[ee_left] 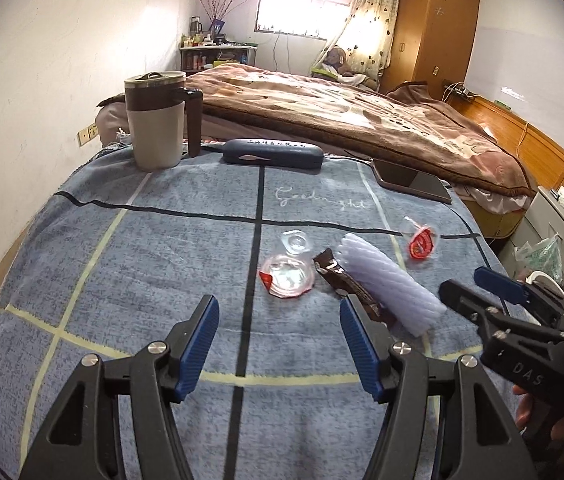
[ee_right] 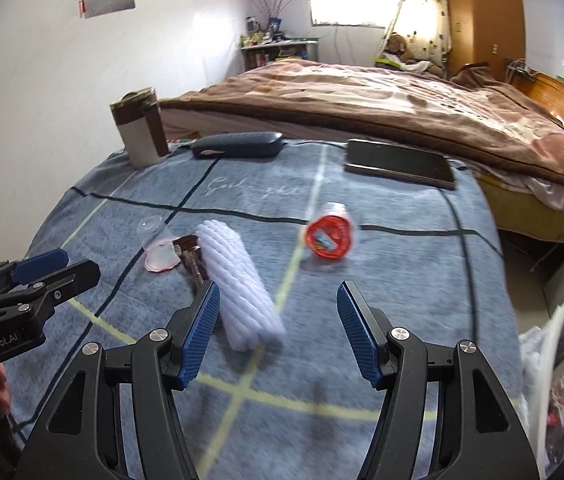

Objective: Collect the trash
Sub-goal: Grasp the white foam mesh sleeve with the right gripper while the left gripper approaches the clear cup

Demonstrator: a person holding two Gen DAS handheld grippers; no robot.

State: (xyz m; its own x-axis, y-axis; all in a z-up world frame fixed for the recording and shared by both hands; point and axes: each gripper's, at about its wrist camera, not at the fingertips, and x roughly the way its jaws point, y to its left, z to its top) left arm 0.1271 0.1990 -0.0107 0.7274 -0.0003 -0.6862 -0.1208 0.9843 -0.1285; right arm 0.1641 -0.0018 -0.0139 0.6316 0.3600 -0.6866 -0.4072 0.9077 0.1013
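Trash — foam sleeve (ee_right: 242,284), cups (ee_left: 287,276), wrapper (ee_left: 345,284) — litters mid-frame; left gripper (ee_left: 280,340) and right gripper (ee_right: 278,326) both hover spread, empty.

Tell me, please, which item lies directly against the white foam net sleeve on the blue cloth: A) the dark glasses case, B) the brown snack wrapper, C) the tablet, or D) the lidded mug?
B: the brown snack wrapper lies alongside the white foam net sleeve, touching its side, while the case, mug and tablet sit apart at the cloth's far edge.
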